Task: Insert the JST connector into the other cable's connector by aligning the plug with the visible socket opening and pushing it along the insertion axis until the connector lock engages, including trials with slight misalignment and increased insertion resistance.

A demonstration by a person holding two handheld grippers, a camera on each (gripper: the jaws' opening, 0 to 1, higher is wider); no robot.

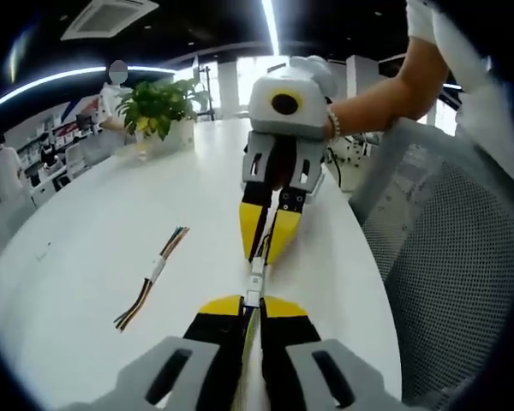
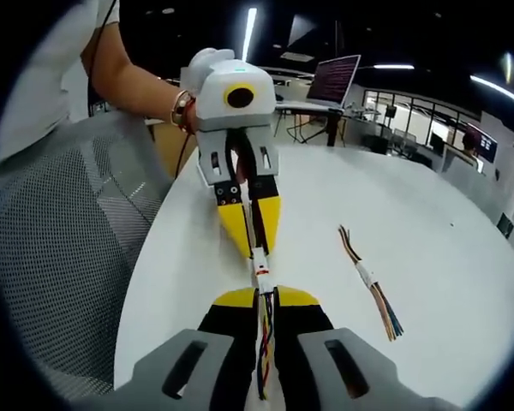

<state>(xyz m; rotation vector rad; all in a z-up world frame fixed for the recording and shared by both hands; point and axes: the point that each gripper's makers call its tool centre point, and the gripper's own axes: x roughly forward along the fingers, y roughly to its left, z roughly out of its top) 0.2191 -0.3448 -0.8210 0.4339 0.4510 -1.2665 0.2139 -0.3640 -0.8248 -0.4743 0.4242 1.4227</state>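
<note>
Right now both tools meet nose to nose over the white round table, each clamped on its own end of the wire pair. In the left gripper view, the left tool rises from six o'clock with its yellow-tipped black jaws pressed together on a multicoloured cable, and the white JST connector sits just past its tips at the centre of the view. Directly above, toward twelve o'clock, the right tool points down at it, its yellow jaws closed on the far end of the same connector joint; whether plug and socket are fully seated cannot be told. A person's hand with a beaded bracelet holds that tool from one o'clock. At nine o'clock a spare wire harness lies flat on the table, well apart from the tools, and a potted plant stands at eleven o'clock near the far edge. A grey mesh chair stands at three o'clock beside the table. In the right gripper view the right tool comes up from six o'clock, shut on striped wires, with the white connector just beyond its tips and the left tool gripping it from twelve o'clock. The spare harness lies at three o'clock, and an open laptop sits at one o'clock on a far desk.
</note>
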